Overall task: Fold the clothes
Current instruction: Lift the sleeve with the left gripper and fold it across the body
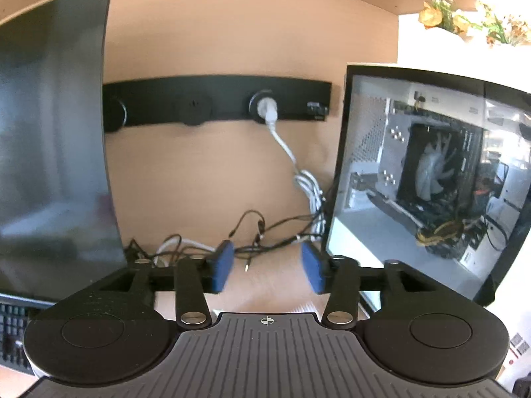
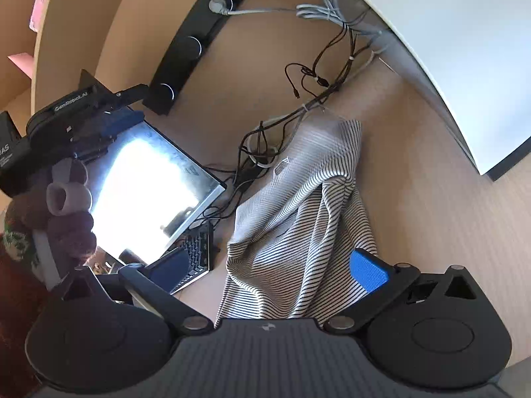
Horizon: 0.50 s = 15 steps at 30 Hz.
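My right gripper [image 2: 268, 272] hangs wide over the black-and-white striped knit garment [image 2: 298, 232] at centre frame, left gripper [image 1: 268, 267] parted, empty; I'd pinch one edge cleanly.

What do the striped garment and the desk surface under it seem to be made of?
The striped garment looks like a soft knit fabric, perhaps cotton jersey: fine black and white stripes, limp folds, matte. The desk surface looks like light wood-look laminate or veneer: faint grain lines, smooth and matte. The pictures cannot settle which.
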Each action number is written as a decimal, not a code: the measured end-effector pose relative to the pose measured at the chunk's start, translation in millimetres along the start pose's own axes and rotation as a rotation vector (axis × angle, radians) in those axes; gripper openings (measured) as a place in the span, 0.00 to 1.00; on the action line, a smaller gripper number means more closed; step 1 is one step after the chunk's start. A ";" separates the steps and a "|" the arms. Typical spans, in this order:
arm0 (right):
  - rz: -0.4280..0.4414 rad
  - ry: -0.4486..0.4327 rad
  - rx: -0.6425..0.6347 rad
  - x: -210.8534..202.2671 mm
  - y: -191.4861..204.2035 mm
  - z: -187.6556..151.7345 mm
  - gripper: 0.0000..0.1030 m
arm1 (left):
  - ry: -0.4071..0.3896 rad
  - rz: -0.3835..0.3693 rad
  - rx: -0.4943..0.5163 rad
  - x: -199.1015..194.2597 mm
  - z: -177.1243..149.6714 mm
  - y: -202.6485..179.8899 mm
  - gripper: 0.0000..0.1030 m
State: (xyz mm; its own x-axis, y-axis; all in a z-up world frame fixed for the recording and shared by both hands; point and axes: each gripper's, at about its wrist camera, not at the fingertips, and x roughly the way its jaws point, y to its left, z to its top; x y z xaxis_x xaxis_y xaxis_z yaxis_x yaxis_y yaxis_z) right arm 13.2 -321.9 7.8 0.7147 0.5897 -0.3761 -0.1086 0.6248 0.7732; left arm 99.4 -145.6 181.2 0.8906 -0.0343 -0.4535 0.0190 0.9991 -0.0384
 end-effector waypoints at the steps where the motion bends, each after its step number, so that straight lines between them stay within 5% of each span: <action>1: -0.004 0.005 -0.004 1.9 2.1 0.5 1.00 | 0.013 0.006 -0.005 0.8 -5.0 5.6 0.56; 6: -0.037 0.066 -0.025 25.0 15.8 -0.5 1.00 | 0.167 0.013 -0.091 8.6 -54.7 47.2 0.80; 11: -0.177 0.069 -0.050 47.3 22.4 -5.2 1.00 | 0.412 0.000 -0.168 24.6 -136.2 80.5 0.86; 15: -0.304 0.038 -0.167 60.1 31.7 -14.2 1.00 | 0.517 -0.029 -0.214 28.6 -183.8 101.0 0.87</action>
State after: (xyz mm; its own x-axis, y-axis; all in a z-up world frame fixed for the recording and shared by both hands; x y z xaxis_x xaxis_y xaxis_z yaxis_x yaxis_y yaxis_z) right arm 42.8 -259.4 2.5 0.7061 0.3802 -0.5974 -0.0083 0.8481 0.5298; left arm 43.2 -50.4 0.7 0.5514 -0.1239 -0.8250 -0.1002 0.9719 -0.2129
